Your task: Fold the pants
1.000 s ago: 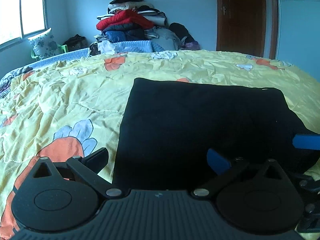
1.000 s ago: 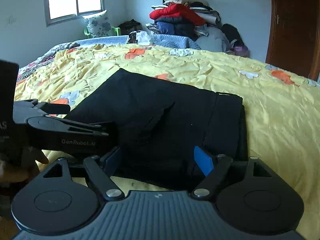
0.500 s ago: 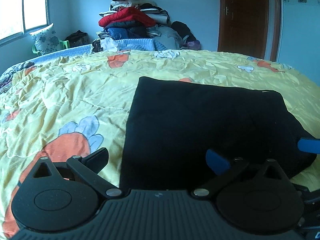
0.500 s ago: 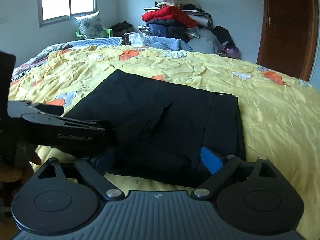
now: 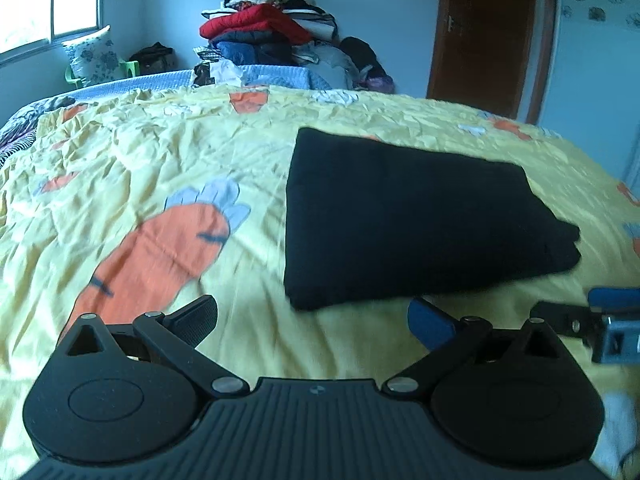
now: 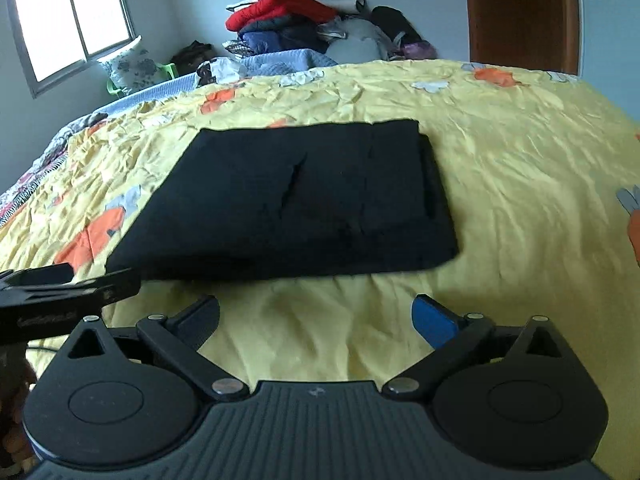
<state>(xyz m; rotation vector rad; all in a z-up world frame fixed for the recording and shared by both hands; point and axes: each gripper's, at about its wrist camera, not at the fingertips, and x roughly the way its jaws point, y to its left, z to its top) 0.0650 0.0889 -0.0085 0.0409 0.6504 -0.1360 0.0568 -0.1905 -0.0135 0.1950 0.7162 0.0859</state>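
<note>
Black pants [image 5: 408, 220], folded into a thick flat rectangle, lying near the middle of the bed, on the yellow carrot-print bedspread [image 5: 168, 168]. Edges fairly square, layers stacked, one short crease across the top panel in the right wrist view; judged as a fold already finished or nearly so, laid flat so the bundle keeps its shape. No pad touching the cloth. Left tool [image 5: 316, 318] spread wide, nothing between its fingers, held just short of the near edge of the pants with bare bedspread underneath. Right tool [image 6: 316, 316] likewise wide and empty, jaws having just been opening, also clear of the near edge; probably a release after the last fold. Each tool visible at the side of the other's view, so both close together in front of the bundle. Farther off, a heap of clothes [image 5: 276, 28] against the wall, a window [image 6: 72, 20] and a brown door [image 6: 520, 12].
</note>
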